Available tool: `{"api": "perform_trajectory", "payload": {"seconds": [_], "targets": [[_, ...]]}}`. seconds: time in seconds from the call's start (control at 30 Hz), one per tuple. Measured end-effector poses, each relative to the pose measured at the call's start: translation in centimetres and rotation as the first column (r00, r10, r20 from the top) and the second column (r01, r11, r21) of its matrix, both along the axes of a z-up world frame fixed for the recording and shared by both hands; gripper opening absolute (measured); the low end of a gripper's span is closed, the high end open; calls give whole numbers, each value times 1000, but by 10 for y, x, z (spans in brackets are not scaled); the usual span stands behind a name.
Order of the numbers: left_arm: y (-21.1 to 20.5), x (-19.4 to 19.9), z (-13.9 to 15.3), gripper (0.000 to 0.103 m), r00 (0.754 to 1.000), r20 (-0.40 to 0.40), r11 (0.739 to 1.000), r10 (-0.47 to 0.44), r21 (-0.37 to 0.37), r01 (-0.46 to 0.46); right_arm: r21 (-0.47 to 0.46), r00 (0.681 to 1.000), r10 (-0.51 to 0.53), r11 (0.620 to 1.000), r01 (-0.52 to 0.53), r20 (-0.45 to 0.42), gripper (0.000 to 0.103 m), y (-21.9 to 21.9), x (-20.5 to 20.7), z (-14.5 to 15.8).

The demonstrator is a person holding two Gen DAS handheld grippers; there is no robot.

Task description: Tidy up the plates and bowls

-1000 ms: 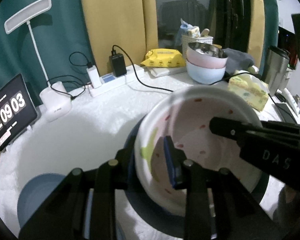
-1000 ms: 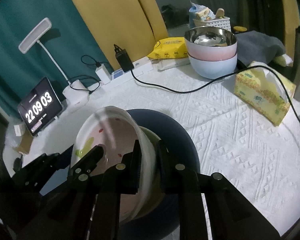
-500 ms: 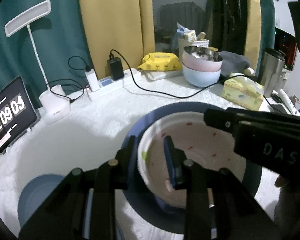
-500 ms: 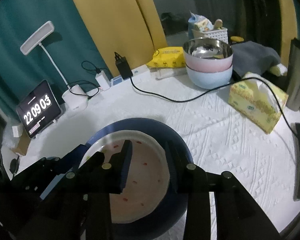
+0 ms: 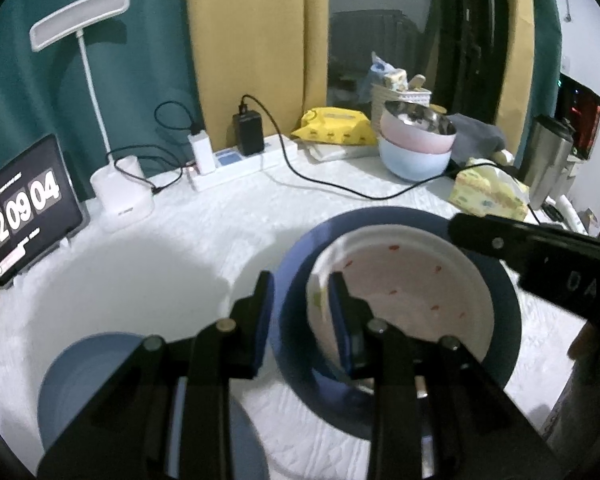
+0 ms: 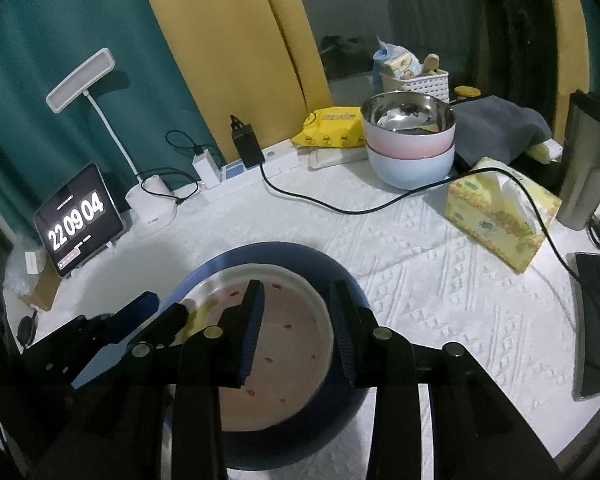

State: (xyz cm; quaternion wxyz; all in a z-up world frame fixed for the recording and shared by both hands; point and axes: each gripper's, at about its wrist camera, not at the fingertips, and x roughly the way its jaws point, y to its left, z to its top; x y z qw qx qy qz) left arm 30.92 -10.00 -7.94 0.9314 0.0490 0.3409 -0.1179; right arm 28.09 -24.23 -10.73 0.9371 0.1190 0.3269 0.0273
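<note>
— What sits under the right gripper (image 6: 298,330)?

— A pink-and-white plate (image 6: 284,320) with red flecks, lying flat inside a larger dark blue plate (image 6: 340,276) on the white quilted tabletop (image 6: 440,288). The jaws stand apart over the plate's right rim, pads clear of it.

— And the left gripper (image 6: 168,306)?

— It reaches in from the left, at the plate's left edge.

— Behind?

— Stacked bowls (image 6: 410,148), steel in pink in pale blue, beside a yellow tissue box (image 6: 496,220). A clock display (image 6: 78,220) reads 22 09 04 near a white desk lamp (image 6: 100,120).
</note>
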Motion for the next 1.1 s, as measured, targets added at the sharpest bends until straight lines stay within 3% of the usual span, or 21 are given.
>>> {"api": "perform_trajectory", "payload": {"seconds": [0.1, 0.23, 0.7, 0.8, 1.1], "targets": [[8, 1, -2, 31, 1000, -17, 1000, 12, -16, -13, -4, 1000, -8, 1000, 8, 2, 36, -5, -2, 0], [16, 2, -5, 46, 999, -43, 999, 17, -49, -19, -13, 1000, -17, 1000, 17, 5, 36, -18, -5, -5], [32, 1, -3, 47, 997, -59, 994, 42, -99, -47, 22, 997, -27, 999, 29, -68, 36, -41, 3, -31], [36, 4, -9, 47, 995, -94, 993, 41, -105, -51, 26, 997, -22, 999, 24, -79, 36, -41, 5, -35], [32, 11, -24, 47, 989, -142, 998, 37, -46, -44, -19, 995, -26, 1000, 25, -98, 39, -34, 9, -42]]}}
